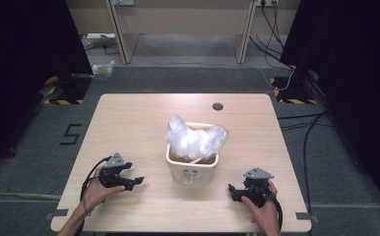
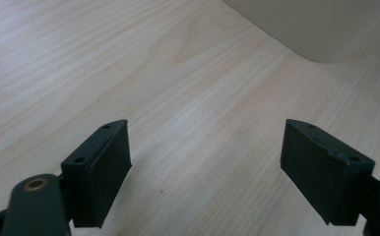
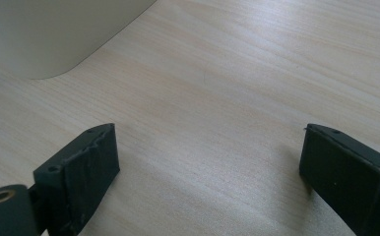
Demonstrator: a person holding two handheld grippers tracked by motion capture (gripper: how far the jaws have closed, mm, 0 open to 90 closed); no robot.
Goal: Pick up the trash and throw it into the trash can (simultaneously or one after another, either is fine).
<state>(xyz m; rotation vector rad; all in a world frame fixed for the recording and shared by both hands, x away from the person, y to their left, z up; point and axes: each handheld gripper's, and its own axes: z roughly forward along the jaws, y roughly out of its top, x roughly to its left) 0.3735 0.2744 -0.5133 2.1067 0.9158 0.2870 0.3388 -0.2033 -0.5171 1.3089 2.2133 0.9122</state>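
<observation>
Nothing is done yet, I judge: the cream bin (image 1: 192, 167) with its clear plastic bag (image 1: 196, 137) stands mid-desk (image 1: 129, 128), between my left hand-held gripper (image 1: 138, 181) and right hand-held gripper (image 1: 231, 190), both wide open, empty.

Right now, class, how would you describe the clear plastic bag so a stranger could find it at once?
Start at the pale wooden table. Near its middle stands a cream square bin, between the left gripper and the right gripper. The clear plastic bag bulges crumpled from its top: the one glossy, see-through thing there.
</observation>
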